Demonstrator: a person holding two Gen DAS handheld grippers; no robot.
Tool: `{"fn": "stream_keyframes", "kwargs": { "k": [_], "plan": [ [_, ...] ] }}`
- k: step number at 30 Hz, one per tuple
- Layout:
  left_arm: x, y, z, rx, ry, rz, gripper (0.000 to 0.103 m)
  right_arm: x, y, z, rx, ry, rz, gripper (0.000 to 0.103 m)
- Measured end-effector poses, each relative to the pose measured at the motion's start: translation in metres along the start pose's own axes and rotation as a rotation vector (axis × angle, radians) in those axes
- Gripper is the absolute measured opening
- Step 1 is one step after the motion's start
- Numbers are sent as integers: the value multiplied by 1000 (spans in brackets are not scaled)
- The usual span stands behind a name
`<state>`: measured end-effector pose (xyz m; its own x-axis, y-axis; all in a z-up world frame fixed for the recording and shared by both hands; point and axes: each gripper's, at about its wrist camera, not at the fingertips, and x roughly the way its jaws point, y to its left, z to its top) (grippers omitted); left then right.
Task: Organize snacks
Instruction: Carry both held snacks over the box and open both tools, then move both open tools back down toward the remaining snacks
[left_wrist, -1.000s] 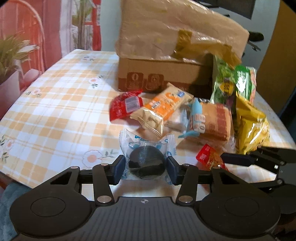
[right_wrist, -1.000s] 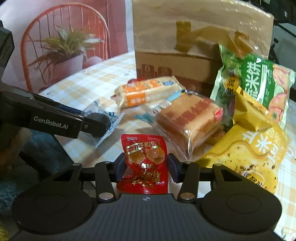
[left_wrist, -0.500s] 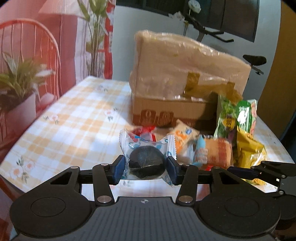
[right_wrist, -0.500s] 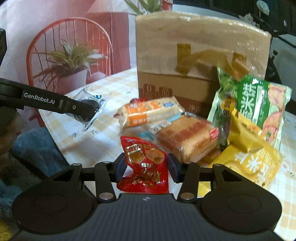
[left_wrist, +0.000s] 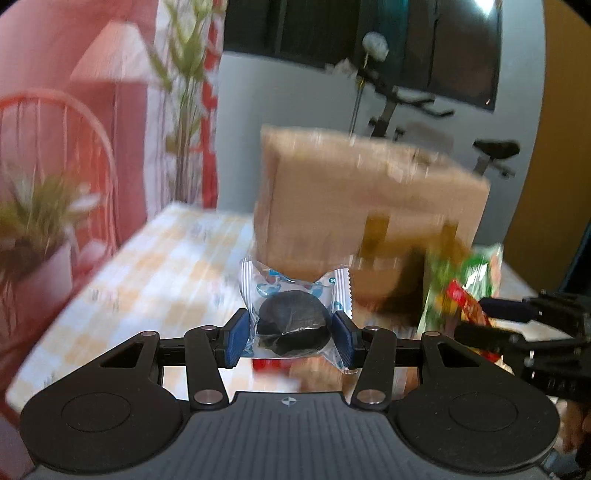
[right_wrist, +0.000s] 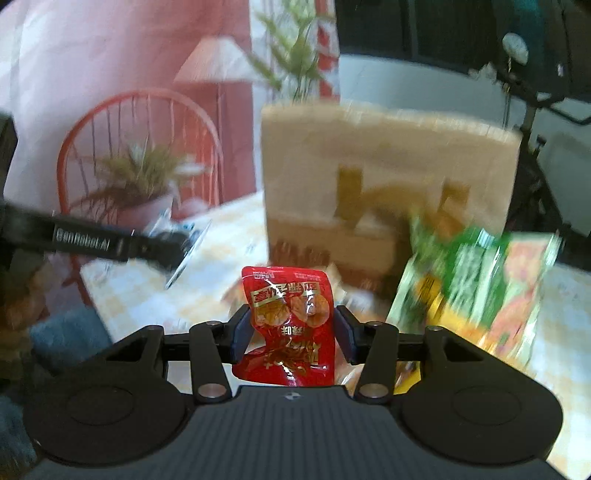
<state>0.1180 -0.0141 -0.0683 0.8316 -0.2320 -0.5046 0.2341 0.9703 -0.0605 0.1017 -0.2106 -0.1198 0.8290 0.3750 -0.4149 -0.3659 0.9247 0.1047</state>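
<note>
Home dining room, checked tablecloth (left_wrist: 155, 273), red chair (right_wrist: 140, 155), exercise bike (left_wrist: 443, 122)

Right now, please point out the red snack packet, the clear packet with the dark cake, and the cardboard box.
red snack packet (right_wrist: 286, 317), right wrist view, printed front.
clear packet (left_wrist: 293, 323), left wrist view, dark cake inside.
cardboard box (right_wrist: 388, 173), right wrist view, raised front flap.

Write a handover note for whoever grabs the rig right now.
Left gripper: shut on a clear packet with a dark round cake, held above the table.
Right gripper: shut on a red snack pouch, also off the table.
Cardboard box stands ahead; green chip bag leans at its right.
Done: both picked.
Left: place both, then the remaining snacks.
</note>
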Motion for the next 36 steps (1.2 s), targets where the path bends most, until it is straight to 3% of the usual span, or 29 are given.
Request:
{"fn": "stream_keyframes", "kwargs": {
  "k": [9, 15, 21, 28, 30, 34, 36],
  "plan": [
    [24, -17, 95, -4, -177, -119, 52, 5, -35, 109, -130, -213, -74, 50],
    [78, -34, 143, -10, -166, -112, 52, 52, -61, 154, -155, -222, -131, 50],
    [124, -32, 162, 2, -100, -57, 52, 98, -99, 161, -72, -132, -143, 50],
    [154, -21, 153, 12, -32, -11, 54, 114, -138, 153, 67, -25, -133, 50],
    [152, -22, 150, 28, -38, 10, 55, 113, -142, 149, 74, -9, -151, 52],
    [135, -21, 153, 36, -73, 13, 68, 105, -148, 140, 112, -4, -167, 55],
    [124, -22, 154, 41, -94, 16, 72, 98, -147, 138, 115, -11, -166, 61]
  ]
}}
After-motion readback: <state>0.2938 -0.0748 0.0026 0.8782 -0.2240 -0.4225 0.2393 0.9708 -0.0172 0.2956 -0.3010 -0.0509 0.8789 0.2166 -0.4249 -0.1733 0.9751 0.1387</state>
